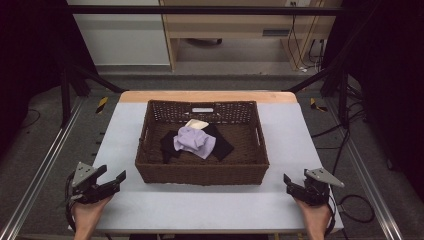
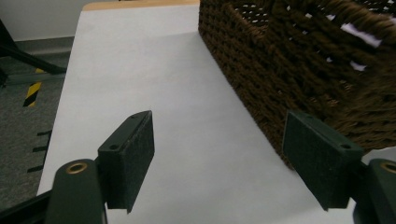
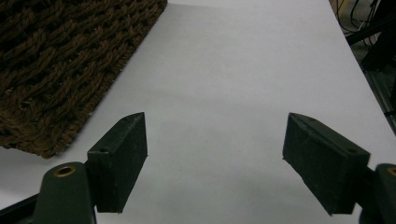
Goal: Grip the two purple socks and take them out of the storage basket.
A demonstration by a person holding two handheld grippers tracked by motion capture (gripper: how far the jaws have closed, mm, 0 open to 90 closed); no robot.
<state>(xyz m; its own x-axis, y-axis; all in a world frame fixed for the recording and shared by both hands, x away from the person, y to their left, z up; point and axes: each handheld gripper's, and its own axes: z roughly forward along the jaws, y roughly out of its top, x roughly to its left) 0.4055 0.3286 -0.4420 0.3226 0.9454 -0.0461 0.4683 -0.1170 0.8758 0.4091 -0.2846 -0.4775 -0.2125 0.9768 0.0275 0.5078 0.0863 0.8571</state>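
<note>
Your left claw [image 1: 111,181] and right claw [image 1: 296,186] rest at the near corners of the surface [image 1: 210,205], both released with nothing between the jaws. Between them stands the wicker basket [image 1: 200,175], and in its middle lies a crumpled lilac cloth [image 1: 192,141] over a black cloth [image 1: 222,145]. Expect it light, limp and easily dragged; pinch a raised fold on top.

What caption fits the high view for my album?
Two open grippers wait beside a wicker basket of crumpled cloths.
</note>
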